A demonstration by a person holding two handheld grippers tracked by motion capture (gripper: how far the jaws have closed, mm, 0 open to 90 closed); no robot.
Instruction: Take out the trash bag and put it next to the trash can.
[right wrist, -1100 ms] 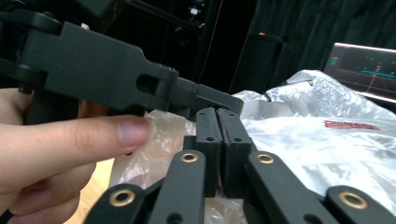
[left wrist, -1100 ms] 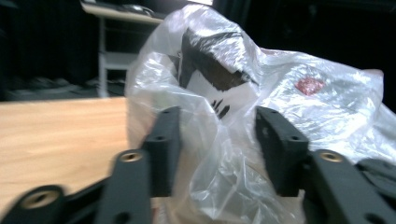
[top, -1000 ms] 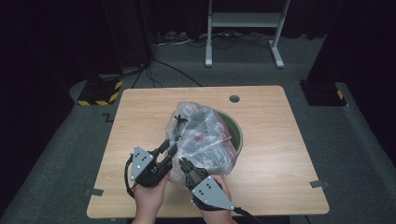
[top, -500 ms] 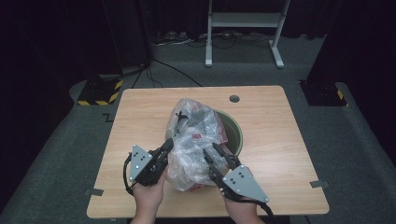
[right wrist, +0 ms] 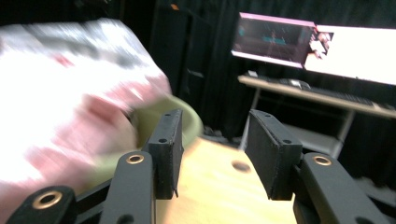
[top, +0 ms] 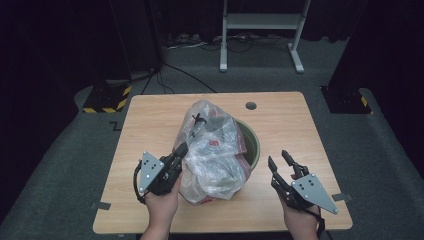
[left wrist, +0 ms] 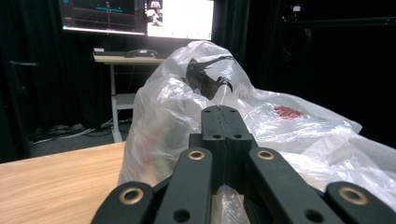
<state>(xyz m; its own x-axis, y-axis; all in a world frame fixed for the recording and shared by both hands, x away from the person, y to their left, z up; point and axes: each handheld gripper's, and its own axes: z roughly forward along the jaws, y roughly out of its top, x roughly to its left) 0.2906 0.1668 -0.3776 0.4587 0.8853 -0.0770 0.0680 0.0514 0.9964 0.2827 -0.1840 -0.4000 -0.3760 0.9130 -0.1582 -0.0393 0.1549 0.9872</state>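
Note:
A clear plastic bag (top: 215, 150) with red print, stuffed with things, lies over a green bowl (top: 252, 145) at mid-table. My left gripper (top: 182, 148) is against the bag's left side, its jaws pressed together (left wrist: 219, 112) on the thin film; the bag (left wrist: 289, 135) bulges behind them. My right gripper (top: 278, 158) is off to the right of the bowl, clear of the bag. Its jaws have just been opening and stand apart (right wrist: 212, 135) with nothing between them. That view is blurred, with the bag (right wrist: 70, 84) and bowl (right wrist: 187, 116) at its left.
The wooden table (top: 150, 120) has a round cable hole (top: 251, 106) near its far edge. A white metal stand (top: 260, 30) and cables sit on the floor beyond. A desk with lit monitors (left wrist: 140, 14) stands farther off.
My right gripper has let go of the bag's near side, opened, and swung away to the right. My left gripper has stayed put and closed its jaws on the bag.

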